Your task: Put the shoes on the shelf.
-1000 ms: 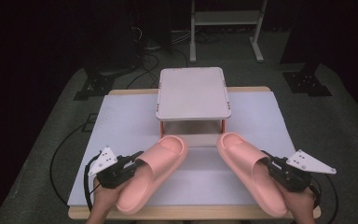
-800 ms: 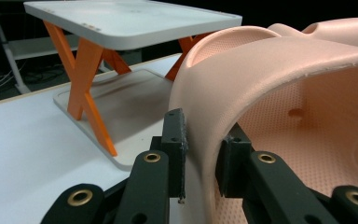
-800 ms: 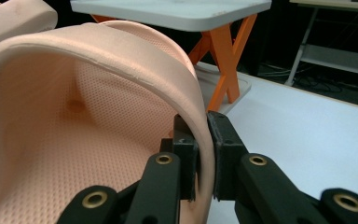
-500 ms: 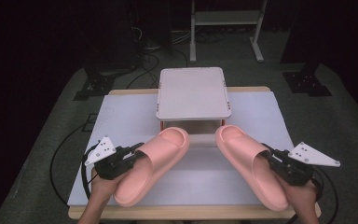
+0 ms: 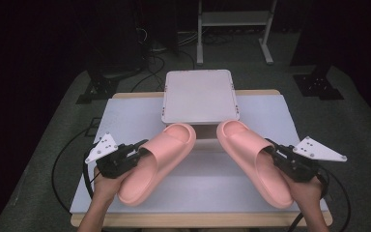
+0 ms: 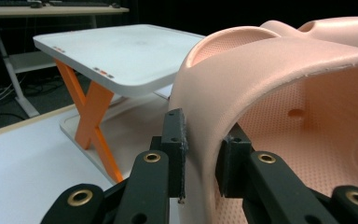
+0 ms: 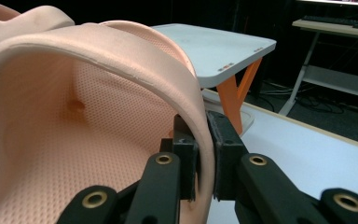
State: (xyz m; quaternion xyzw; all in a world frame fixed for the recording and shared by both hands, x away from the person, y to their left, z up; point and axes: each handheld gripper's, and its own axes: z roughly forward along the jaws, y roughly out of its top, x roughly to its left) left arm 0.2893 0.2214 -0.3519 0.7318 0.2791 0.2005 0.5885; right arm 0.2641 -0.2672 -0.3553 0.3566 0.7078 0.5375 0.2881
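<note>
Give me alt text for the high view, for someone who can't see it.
Two handheld grippers each clamp a pink slide sandal over a white table: the left gripper holds the left sandal, the right gripper the right sandal. Their toes point toward a small white raised stand.

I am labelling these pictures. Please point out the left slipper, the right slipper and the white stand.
left slipper (image 5: 157, 162), high view, on its strap.
right slipper (image 5: 251, 154), high view, on its strap.
white stand (image 5: 199, 95), high view, middle of its top board.

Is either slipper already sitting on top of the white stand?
No. In the high view the left slipper and right slipper are each held in a gripper in front of the white stand, whose top is bare.
</note>
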